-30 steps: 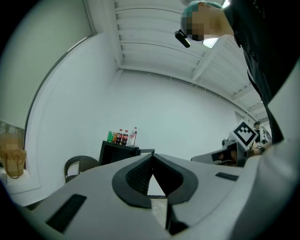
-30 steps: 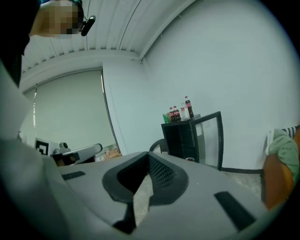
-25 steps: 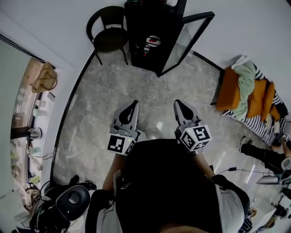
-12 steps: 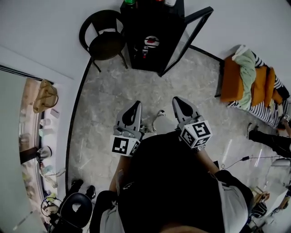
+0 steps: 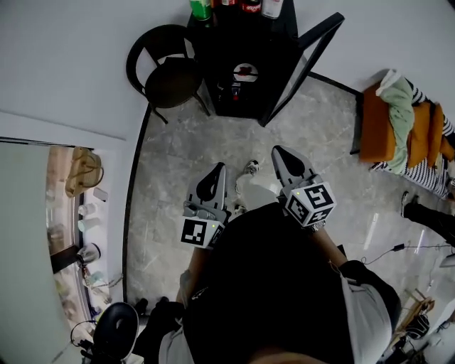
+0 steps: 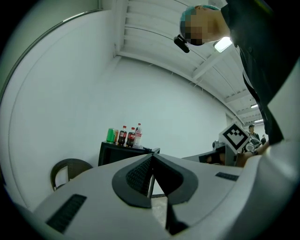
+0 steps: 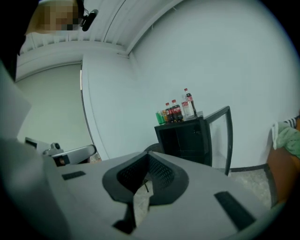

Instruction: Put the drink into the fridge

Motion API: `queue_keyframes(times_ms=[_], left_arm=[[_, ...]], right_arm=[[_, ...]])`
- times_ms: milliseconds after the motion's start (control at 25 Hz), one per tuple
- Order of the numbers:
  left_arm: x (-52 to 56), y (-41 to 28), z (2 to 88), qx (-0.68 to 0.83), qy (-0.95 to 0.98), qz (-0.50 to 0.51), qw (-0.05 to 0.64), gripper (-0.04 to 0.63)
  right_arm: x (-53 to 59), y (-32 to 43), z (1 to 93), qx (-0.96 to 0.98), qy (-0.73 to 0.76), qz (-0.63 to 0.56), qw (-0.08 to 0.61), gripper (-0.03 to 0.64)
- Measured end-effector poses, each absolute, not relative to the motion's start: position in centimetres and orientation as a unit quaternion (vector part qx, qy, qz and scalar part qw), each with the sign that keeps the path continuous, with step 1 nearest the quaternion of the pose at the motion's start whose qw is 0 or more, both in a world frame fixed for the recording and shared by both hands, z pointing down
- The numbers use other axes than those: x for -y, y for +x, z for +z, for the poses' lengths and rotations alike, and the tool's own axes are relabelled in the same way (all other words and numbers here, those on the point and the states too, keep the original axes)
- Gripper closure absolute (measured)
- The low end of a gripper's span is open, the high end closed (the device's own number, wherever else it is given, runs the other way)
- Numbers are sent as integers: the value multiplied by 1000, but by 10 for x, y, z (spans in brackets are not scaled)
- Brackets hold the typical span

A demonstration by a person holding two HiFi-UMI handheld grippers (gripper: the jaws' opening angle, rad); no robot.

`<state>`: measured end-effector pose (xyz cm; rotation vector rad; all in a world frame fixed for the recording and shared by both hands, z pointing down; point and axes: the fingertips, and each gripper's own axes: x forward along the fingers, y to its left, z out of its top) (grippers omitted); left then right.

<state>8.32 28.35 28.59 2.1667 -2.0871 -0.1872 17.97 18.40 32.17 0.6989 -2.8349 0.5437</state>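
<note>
Black from top to bottom, the fridge (image 5: 222,44) stands against the white wall at the far end of the room, and its glass door (image 5: 304,58) hangs wide open to the right. The drink bottles (image 5: 247,6) are lined up on its roof: a green one at the left, dark cola bottles beside it and a paler one at the right end. None of them is inside. On a shelf within the open cabinet I can make out a red-and-white can (image 5: 244,71). A black chair (image 5: 170,70) stands just beside the fridge on its left.

The person stands well back on the grey marbled floor (image 5: 185,149) and holds both tools out level, pointing at the fridge. The left gripper (image 5: 217,170) has its fingers (image 6: 136,176) pressed together with nothing between them. The right gripper (image 5: 279,153) is the same: its fingers (image 7: 164,176) meet at the tip and carry nothing. Both are well apart from the bottles and the fridge. One white shoe (image 5: 250,168) shows on the floor between the two grippers.

Off to the right, an orange cushion (image 5: 373,128) lies by the wall with a green cloth (image 5: 402,106) and striped fabric over it.
</note>
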Motion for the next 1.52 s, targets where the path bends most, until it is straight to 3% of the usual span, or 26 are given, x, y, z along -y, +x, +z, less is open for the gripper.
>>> queue_keyframes(times_ms=[320,760,1520], left_arm=[[-172,55,278,649,756,-36,70,586],[-61,28,254,638,768,-51,27,584],[69,-48,258,612,790,-22,22,584]], right_arm=[[-98,156,326,938,270,202,75,603],[6,146,318,934,299,184,70,603],[53,155,308,877,441,174,73,603]])
